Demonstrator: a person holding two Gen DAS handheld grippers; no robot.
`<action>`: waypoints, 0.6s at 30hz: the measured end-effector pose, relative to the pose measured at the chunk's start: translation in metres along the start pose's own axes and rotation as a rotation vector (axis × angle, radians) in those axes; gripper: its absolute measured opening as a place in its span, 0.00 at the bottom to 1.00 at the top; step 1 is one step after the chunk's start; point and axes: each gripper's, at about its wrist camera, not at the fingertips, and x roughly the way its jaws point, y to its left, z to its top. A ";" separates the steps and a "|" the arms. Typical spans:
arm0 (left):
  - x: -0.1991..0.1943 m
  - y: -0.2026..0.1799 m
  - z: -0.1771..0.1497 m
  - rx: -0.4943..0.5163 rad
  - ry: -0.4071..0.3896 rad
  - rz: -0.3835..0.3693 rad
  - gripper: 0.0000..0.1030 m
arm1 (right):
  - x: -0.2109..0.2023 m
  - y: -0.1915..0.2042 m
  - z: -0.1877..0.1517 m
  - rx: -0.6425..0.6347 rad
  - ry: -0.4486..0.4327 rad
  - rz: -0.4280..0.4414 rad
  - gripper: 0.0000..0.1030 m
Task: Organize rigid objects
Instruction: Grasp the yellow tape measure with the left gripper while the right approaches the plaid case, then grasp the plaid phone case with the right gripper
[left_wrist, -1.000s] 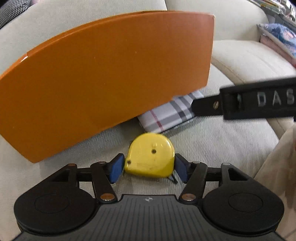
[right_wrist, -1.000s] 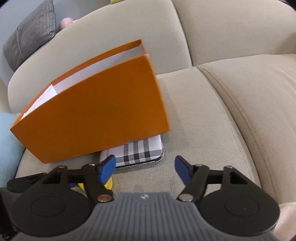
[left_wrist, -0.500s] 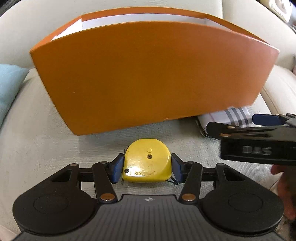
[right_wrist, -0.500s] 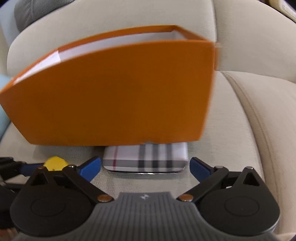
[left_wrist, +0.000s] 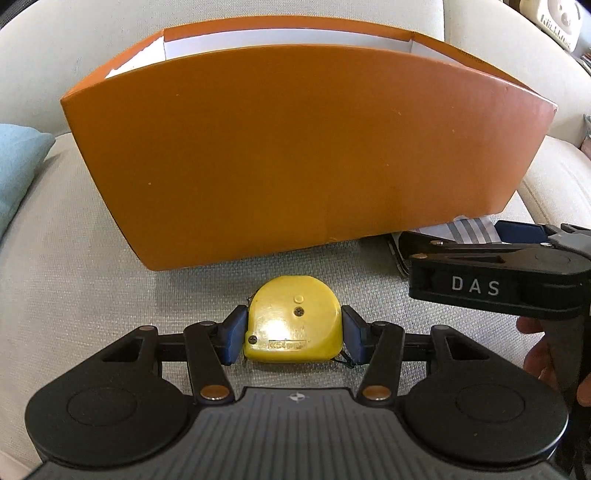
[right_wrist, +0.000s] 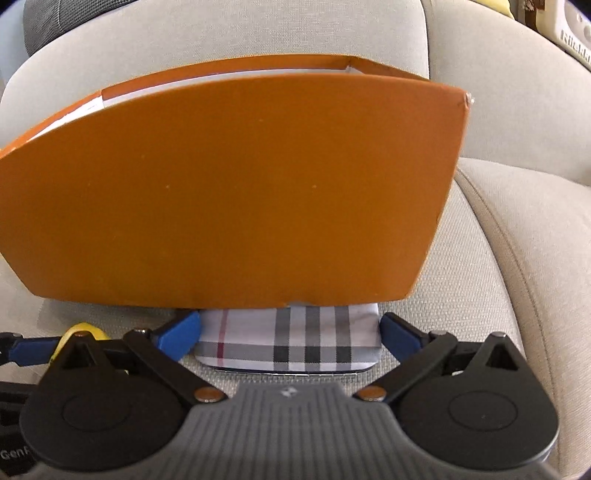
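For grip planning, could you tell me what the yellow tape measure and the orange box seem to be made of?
Tape measure: looks like hard glossy plastic, given the bright glare and screwed shell. Orange box: probably matte cardboard, with thin walls and a white inside.

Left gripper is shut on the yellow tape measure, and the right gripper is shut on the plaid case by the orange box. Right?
Not quite. The right gripper is open, its fingers either side of the plaid case, as the right wrist view shows. The rest holds.
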 end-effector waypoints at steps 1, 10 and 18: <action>-0.001 0.001 -0.001 -0.001 0.000 -0.002 0.59 | -0.001 0.000 -0.003 0.002 -0.002 0.005 0.99; -0.011 0.008 -0.011 0.003 0.004 -0.002 0.59 | -0.008 -0.001 -0.007 -0.026 0.005 -0.013 0.99; 0.002 -0.025 0.024 0.016 0.006 -0.007 0.59 | -0.015 -0.013 -0.008 -0.033 0.016 -0.020 0.99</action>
